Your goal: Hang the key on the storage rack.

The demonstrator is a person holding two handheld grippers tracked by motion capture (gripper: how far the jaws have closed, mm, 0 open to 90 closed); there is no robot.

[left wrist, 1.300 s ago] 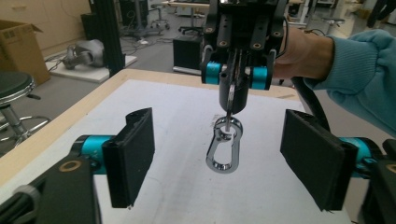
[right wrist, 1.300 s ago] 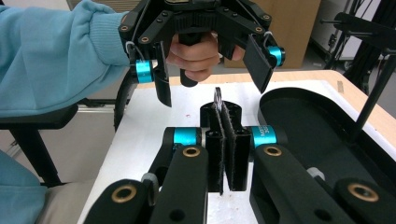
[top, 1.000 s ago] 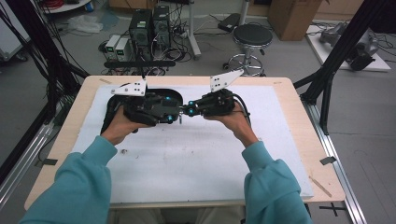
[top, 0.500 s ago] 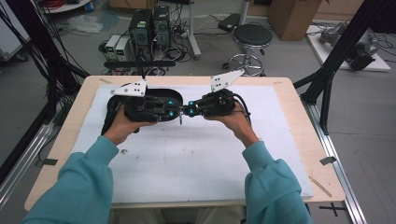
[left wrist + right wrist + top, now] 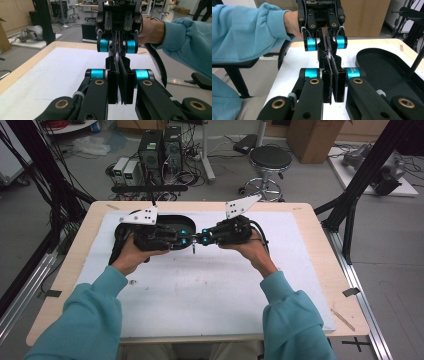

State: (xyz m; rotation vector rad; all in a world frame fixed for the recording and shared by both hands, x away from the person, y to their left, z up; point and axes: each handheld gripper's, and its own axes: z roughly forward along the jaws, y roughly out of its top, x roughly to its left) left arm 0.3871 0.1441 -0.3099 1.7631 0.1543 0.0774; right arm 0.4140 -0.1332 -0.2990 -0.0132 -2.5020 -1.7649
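Two grippers — left gripper (image 5: 184,239), right gripper (image 5: 201,238). One black tray (image 5: 172,217), one white mat (image 5: 210,290), one table (image 5: 320,245) — one round stool (image 5: 270,157), two teal sleeves (image 5: 85,320).

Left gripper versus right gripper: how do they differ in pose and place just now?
In the high view the left gripper hangs partly over the black oval tray, while the right gripper is over the bare white mat. The left gripper's grey plate lies nearly flat; the right gripper's plate tilts upward. Shared: both are shut, tips meeting nose to nose, apparently on one thin flat piece between them.
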